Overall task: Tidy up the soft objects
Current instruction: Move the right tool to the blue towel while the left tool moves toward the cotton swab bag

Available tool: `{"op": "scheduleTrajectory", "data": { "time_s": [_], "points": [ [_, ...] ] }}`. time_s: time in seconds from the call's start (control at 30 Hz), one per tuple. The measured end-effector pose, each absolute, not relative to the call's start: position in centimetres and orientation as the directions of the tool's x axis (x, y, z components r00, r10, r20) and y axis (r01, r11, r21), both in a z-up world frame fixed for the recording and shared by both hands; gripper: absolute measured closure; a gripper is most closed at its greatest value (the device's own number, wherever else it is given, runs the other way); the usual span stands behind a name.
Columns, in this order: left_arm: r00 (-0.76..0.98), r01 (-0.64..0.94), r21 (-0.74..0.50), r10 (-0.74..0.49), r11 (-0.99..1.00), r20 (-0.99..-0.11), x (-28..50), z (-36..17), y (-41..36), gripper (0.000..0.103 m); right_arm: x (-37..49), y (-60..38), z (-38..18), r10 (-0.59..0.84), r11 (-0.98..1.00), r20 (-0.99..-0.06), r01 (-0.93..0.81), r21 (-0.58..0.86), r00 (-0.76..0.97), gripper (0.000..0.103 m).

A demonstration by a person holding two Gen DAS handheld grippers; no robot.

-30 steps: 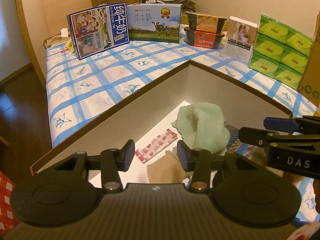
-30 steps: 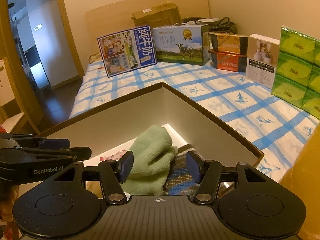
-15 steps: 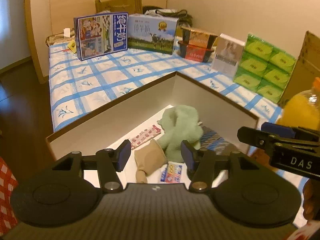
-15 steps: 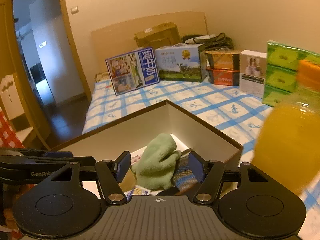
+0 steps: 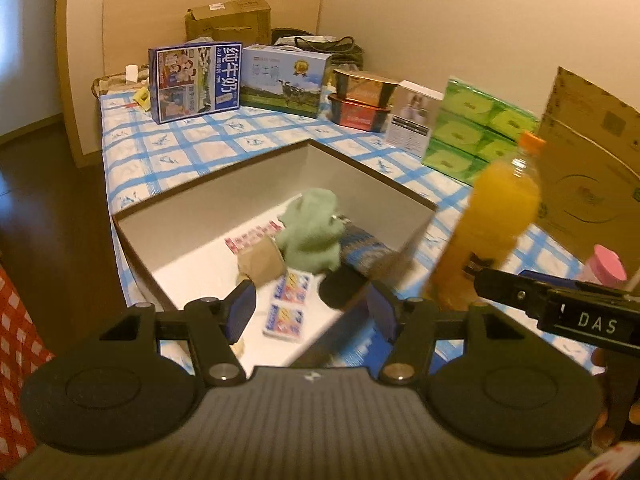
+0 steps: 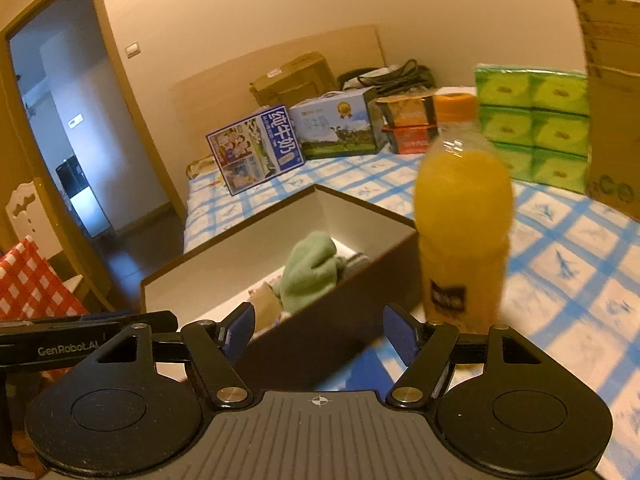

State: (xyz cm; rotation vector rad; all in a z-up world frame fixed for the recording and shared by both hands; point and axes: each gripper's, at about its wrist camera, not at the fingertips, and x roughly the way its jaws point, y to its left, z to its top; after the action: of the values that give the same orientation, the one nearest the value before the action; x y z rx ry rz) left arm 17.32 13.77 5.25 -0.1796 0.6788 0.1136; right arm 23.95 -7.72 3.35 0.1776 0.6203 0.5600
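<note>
Left tool (image 5: 310, 312): mine, spread wide with nothing between its blue pads, hovering over the near corner of the box.
Right tool (image 6: 320, 330): mine too, jaws apart and empty, above the box's near wall, beside the bottle.
Box (image 5: 208, 216): one, open-topped, dark outside and pale inside, sitting on the blue-checked bed (image 5: 192, 148).
Soft things in the box: I count one fluffy green cloth (image 5: 312, 236), one tan piece (image 5: 262, 262) just beside it, and one blue-striped knit (image 5: 362, 246) against the right wall; a dark item (image 5: 340, 292) lies near the corner, too blurred to name.
Packets in the box: two small blue-and-white ones (image 5: 290, 300) end to end, one long red-patterned one (image 5: 252, 238).
Juice bottle (image 6: 464, 232): one, orange cap, upright just outside the box.
Green tissue packs (image 6: 532, 124): six visible in the right view, stacked against the wall.
Milk cartons (image 5: 196, 82): two, standing at the far end.
</note>
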Motion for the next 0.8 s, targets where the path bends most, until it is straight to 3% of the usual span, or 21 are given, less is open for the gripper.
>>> {"op": "scheduleTrajectory", "data": {
  "time_s": [0.33,0.8],
  "points": [
    [0.741,-0.158,-0.174,0.0,0.972,-0.671,12.2,5.1,11.6,0.044,19.0,-11.8,3.4,0.516,0.856,-0.537,-0.386,0.344,0.667,0.031],
    [0.721,-0.136,-0.129,0.009,0.982,-0.693,9.9,4.2,10.9,0.05,15.6,-14.0,1.6,0.491,0.871,-0.598,-0.343,0.351,0.633,0.031]
  ]
}}
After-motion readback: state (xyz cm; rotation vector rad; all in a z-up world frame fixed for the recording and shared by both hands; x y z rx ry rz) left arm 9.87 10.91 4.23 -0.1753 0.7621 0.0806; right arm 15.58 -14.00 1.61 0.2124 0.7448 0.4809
